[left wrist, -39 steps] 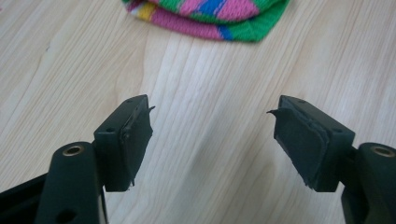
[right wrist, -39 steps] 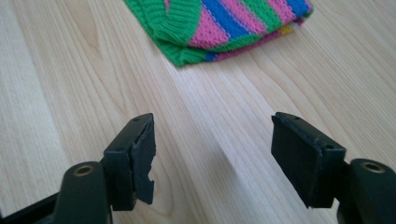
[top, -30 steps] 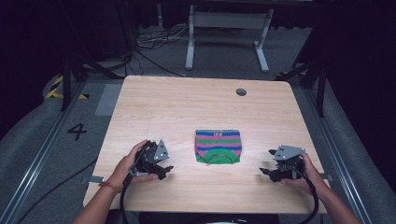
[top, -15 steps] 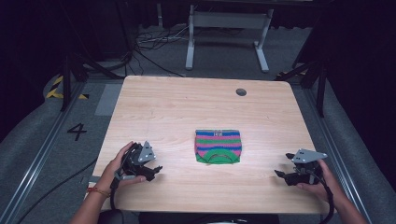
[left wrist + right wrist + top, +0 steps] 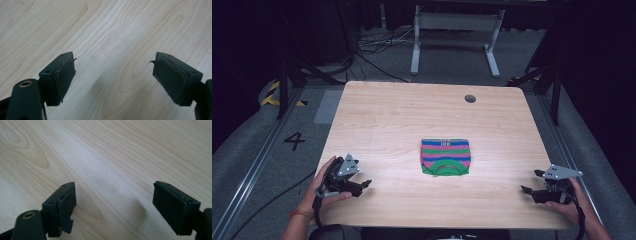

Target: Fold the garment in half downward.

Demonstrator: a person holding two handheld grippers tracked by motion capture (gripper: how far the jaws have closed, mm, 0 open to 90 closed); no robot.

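Note:
A folded knit cloth (image 5: 445, 156) with pink, blue and green stripes lies flat at the middle of the wooden table (image 5: 412, 115). My left gripper (image 5: 363, 187) rests low over the front left corner, well left of the cloth, jaws pointing toward it. In the left gripper view the left gripper (image 5: 113, 72) stands open over bare wood. My right gripper (image 5: 531, 181) is at the front right edge, well right of the cloth, and points left. The right gripper (image 5: 113, 200) also stands open, with nothing between its jaws.
A round cable hole (image 5: 470, 98) sits near the table's far right corner. Beyond the table stand a grey metal frame (image 5: 452, 30) and loose floor cables (image 5: 372, 45). A "4" (image 5: 294, 141) is marked on the floor at the left.
Both hands have drawn apart from the cloth: the left gripper slid left and the right gripper slid right, toward the table's front corners. The cloth has not moved.

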